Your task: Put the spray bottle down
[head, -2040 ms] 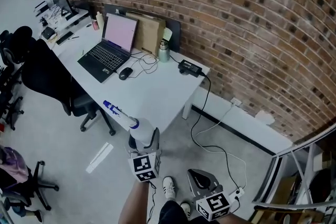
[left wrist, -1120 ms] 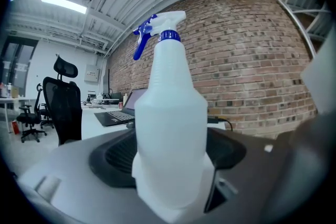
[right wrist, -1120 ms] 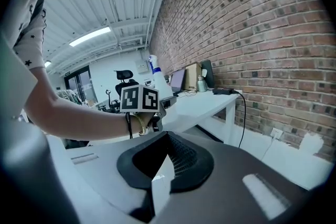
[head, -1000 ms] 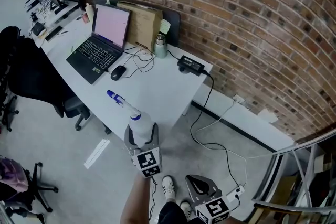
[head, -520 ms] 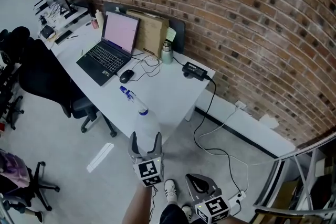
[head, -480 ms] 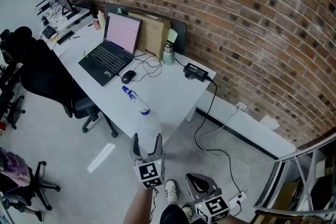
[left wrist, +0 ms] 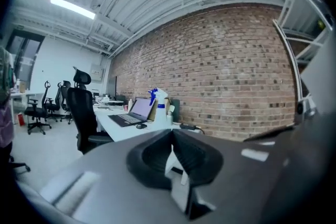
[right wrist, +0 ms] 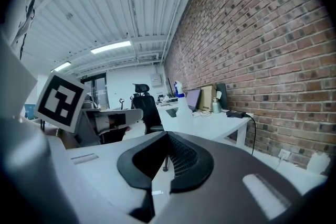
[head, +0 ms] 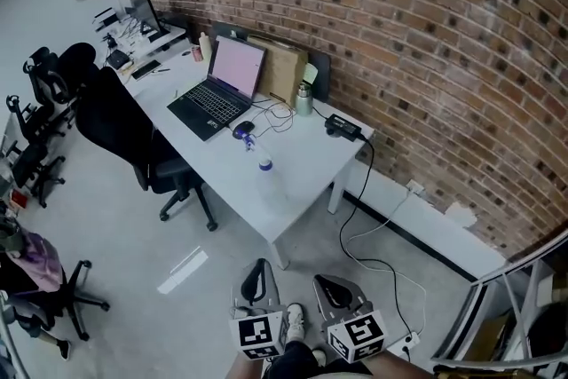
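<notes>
The spray bottle point(head: 268, 182), clear with a blue collar and blue trigger head, stands by itself on the white table point(head: 306, 162) near its front corner. It also shows far off in the left gripper view, the spray bottle point(left wrist: 159, 106), and in the right gripper view, the spray bottle point(right wrist: 182, 108). My left gripper point(head: 256, 278) hangs over the floor well short of the table; its jaws are closing to a shut seam with nothing between them point(left wrist: 171, 150). My right gripper point(head: 330, 288) is beside it, shut and empty point(right wrist: 167, 157).
An open laptop point(head: 222, 86), a mouse point(head: 240, 130), a metal flask point(head: 304, 98) and a power adapter point(head: 343, 127) share the table. A black office chair point(head: 124, 133) stands at its left side. Cables point(head: 373, 231) trail over the floor by the brick wall.
The left gripper has let go of the spray bottle, drawn back from the table toward the person and shut. The bottle stays upright on the table. The right gripper rose a little.
</notes>
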`<state>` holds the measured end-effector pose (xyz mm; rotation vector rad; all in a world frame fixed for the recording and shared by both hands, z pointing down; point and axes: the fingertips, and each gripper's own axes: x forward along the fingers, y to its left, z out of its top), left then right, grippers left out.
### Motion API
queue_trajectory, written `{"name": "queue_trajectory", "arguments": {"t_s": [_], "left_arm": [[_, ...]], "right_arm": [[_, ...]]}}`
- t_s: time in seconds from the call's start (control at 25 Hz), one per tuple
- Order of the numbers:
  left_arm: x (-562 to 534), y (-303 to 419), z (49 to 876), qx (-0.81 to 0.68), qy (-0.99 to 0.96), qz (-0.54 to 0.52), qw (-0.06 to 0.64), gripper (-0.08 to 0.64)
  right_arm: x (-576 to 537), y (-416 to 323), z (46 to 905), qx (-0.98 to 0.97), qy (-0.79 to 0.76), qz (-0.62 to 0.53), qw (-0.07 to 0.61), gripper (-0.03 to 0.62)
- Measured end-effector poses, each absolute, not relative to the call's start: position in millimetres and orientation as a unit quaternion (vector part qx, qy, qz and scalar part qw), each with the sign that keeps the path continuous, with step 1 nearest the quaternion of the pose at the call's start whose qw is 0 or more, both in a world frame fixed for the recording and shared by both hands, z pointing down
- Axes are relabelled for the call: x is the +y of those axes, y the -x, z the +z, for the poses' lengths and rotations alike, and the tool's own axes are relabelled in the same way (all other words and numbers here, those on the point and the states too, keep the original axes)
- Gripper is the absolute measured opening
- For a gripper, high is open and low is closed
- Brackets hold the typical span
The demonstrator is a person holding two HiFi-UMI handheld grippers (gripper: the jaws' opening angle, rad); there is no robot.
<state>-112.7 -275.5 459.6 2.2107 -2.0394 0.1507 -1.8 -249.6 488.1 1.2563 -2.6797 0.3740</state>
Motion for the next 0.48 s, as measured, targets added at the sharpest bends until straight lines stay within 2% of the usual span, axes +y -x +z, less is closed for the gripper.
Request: {"name": "queue_trajectory", "arguments": {"t_s": [0.16, 0.48], "left_arm": [[-231.4, 109.5, 456.1, -0.686, -0.72, 0.041, 0.091, 0.008], [-187.0, 88.1, 451.8, -0.679, -0.728, 0.043, 0.082, 0.008]], "right_arm": [[-223.9, -0.2, 482.7, -0.899, -0.414, 0.115, 0.08, -0.002], [-189.8, -16.4, 482.1, -0.898, -0.421, 0.098, 0.088, -0.002]]}}
